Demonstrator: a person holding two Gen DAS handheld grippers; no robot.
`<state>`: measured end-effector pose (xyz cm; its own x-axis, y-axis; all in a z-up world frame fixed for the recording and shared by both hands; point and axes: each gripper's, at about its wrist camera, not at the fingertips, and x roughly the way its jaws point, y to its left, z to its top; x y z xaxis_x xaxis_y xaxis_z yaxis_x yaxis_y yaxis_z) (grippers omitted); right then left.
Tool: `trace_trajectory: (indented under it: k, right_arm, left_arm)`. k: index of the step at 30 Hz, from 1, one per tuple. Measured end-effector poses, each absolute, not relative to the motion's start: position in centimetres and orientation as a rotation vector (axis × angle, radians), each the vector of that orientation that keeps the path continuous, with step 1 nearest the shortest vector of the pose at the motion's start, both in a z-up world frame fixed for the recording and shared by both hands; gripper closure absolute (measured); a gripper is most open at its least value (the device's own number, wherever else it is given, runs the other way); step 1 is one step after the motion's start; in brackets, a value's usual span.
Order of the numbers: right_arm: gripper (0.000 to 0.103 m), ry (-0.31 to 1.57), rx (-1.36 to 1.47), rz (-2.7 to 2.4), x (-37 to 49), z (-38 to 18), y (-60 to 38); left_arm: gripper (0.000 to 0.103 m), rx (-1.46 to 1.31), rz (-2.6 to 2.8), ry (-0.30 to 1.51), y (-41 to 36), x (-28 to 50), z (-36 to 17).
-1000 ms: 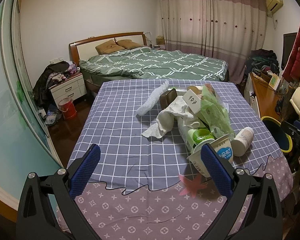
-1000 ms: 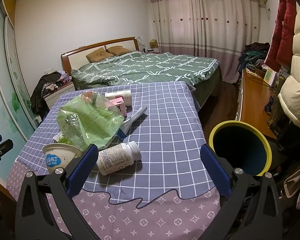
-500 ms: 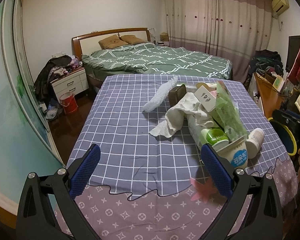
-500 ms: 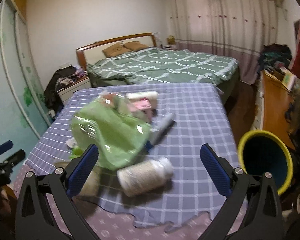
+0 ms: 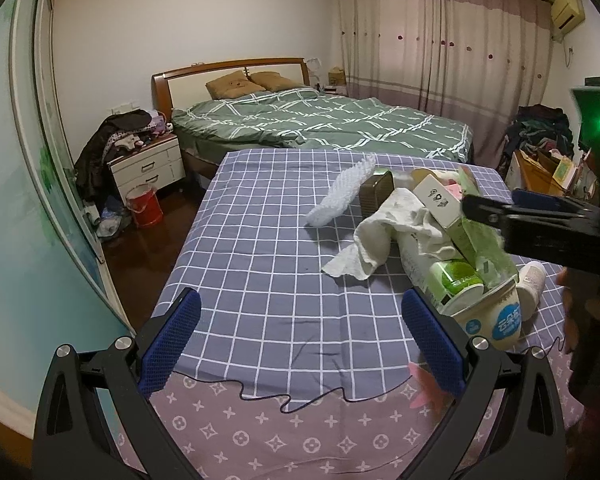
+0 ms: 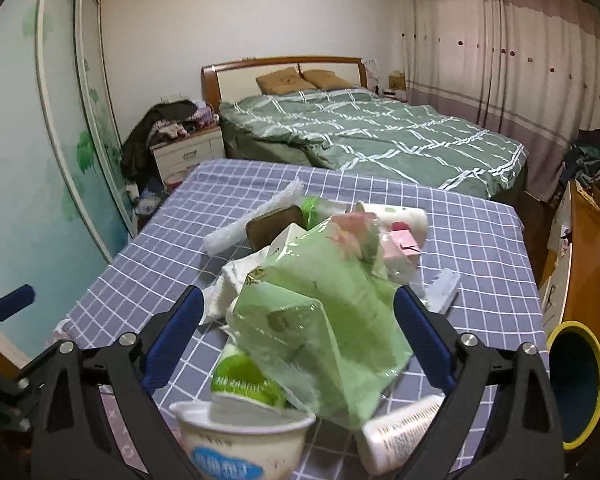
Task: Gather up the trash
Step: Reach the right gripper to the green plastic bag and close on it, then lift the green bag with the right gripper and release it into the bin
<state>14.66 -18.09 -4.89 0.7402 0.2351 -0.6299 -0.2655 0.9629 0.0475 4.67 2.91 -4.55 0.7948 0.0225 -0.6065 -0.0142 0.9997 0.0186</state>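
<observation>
The trash pile [image 6: 316, 312] sits near the tabletop's [image 5: 260, 248] right front corner, with a green bag [image 6: 328, 332] on top. The right gripper [image 6: 298, 332] has fingers wide apart around the bag, just closing a little, not squeezing. The left gripper's [image 5: 298, 344] fingers are apart, holding nothing.

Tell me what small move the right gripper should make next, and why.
Probably ease the right gripper forward and close on the green plastic bag. Its jaws have just been closing slightly yet stand wide, the bag sits between them untouched on top of the pile, and the yellow-rimmed bin waits to the right.
</observation>
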Motion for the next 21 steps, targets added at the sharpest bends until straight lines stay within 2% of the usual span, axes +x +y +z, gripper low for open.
trace_trajectory:
  k: [2, 6, 10, 12, 15, 21]
  right_arm:
    - [0.012, 0.697, -0.055, 0.260, 15.0, -5.3, -17.7]
    - [0.020, 0.737, -0.059, 0.245, 15.9, -6.4, -17.5]
    - [0.042, 0.764, -0.044, 0.259, 15.9, -7.1, -17.7]
    - [0.050, 0.763, -0.022, 0.278, 15.4, -7.0, -18.2]
    - [0.055, 0.758, 0.016, 0.308, 14.8, -6.7, -19.1]
    - [0.059, 0.695, 0.060, 0.325, 13.1, -4.7, -20.8]
  left_arm:
    - [0.004, 0.014, 0.016, 0.652, 3.0, 4.8, -4.7]
    - [0.004, 0.012, 0.007, 0.652, 3.2, 5.2, -5.0]
    - [0.004, 0.008, 0.004, 0.652, 3.4, 5.1, -5.2]
    - [0.004, 0.007, 0.003, 0.652, 3.4, 5.1, -5.3]
    - [0.004, 0.010, 0.002, 0.651, 3.4, 5.1, -5.3]
    - [0.004, 0.020, -0.010, 0.651, 2.8, 5.0, -5.3]
